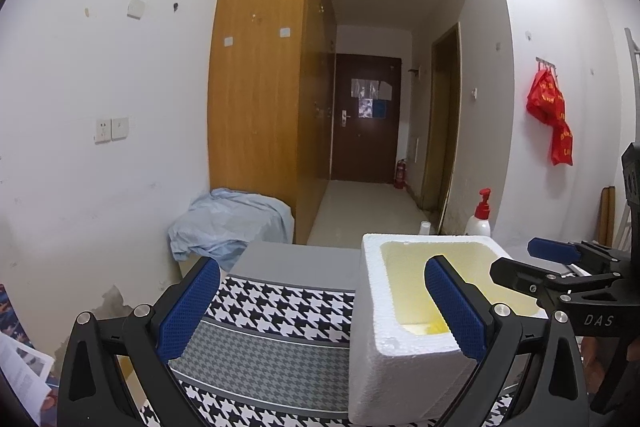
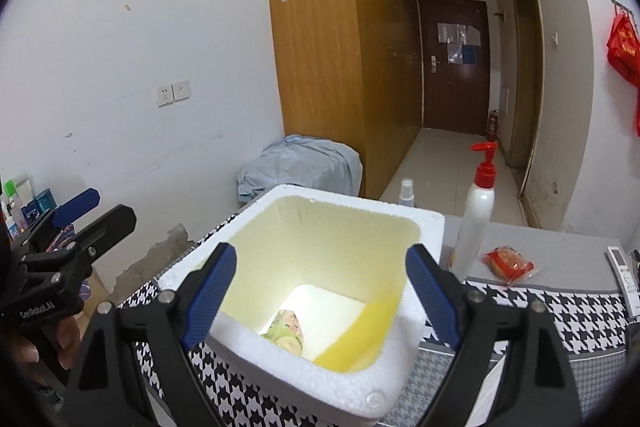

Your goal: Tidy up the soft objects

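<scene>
A white foam box (image 2: 384, 379) stands on the houndstooth-covered table (image 2: 580, 315). At its bottom lies a soft roll with a green and pink flower print (image 2: 286, 327). My right gripper (image 2: 320, 255) hangs over the box's opening, open, with nothing between its blue pads. My left gripper (image 1: 322, 265) is open and holds nothing; in the right wrist view the left gripper (image 2: 112, 205) hovers apart from the box, to its left. A red wrapped packet (image 2: 508, 263) lies on the table right of the box. In the left wrist view the foam box (image 1: 400, 367) is at lower right, with the right gripper (image 1: 516, 257) above its far side.
A white pump bottle with a red top (image 2: 476, 215) and a small spray bottle (image 2: 406, 191) stand behind the box. A remote (image 2: 624, 275) lies at the table's right edge. A pale blue cloth bundle (image 2: 300, 163) sits beside the wooden wardrobe (image 2: 320, 47).
</scene>
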### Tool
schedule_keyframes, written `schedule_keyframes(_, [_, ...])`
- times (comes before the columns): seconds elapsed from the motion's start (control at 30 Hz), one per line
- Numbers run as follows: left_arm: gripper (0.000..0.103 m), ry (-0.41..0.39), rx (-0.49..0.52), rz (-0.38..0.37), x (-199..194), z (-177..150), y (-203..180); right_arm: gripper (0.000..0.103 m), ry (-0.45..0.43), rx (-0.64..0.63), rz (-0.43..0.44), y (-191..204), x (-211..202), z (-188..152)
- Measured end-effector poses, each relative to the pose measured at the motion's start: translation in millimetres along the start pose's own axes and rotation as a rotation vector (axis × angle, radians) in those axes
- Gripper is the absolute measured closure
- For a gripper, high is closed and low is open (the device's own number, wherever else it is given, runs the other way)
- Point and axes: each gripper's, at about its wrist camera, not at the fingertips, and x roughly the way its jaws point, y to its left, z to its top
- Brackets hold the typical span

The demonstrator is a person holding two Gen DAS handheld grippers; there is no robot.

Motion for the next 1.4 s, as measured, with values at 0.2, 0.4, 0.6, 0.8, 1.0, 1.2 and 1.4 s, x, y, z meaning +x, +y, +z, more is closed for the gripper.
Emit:
schedule_keyframes(0.2, [0.001,-0.013,0.011,0.008,-9.3,1.9,-9.1,0.013,-0.036,-0.019,-0.002,1.0,-17.9,-0.7])
schedule_keyframes(0.4, [0.001,-0.026,0.032,0.004,-19.5,5.8,-23.1,0.007,-0.068,-0.022,-0.001,-3.9,-38.2,-3.0])
schedule_keyframes(0.6, [0.001,-0.043,0.043,0.001,-34.6,7.4,-36.8,0.001,-0.102,-0.022,0.006,-9.8,-59.8,-7.4])
schedule_keyframes(0.8, [0.001,-0.052,0.038,-0.005,-46.3,8.3,-45.1,0.000,-0.130,-0.036,0.013,-12.4,-81.6,-13.4])
schedule_keyframes(1.0, [0.001,-0.065,0.045,-0.021,-60.5,9.8,-52.9,0.000,-0.153,-0.057,0.015,-11.7,-99.9,-18.9])
schedule_keyframes(1.2, [0.001,-0.088,0.045,-0.030,-77.1,7.3,-55.5,0.000,-0.178,-0.075,0.014,-6.2,-117.3,-28.1])
schedule_keyframes(1.4, [0.001,-0.098,0.063,-0.045,-88.2,4.5,-62.3,0.000,-0.182,-0.065,0.012,-8.4,-125.3,-34.0])
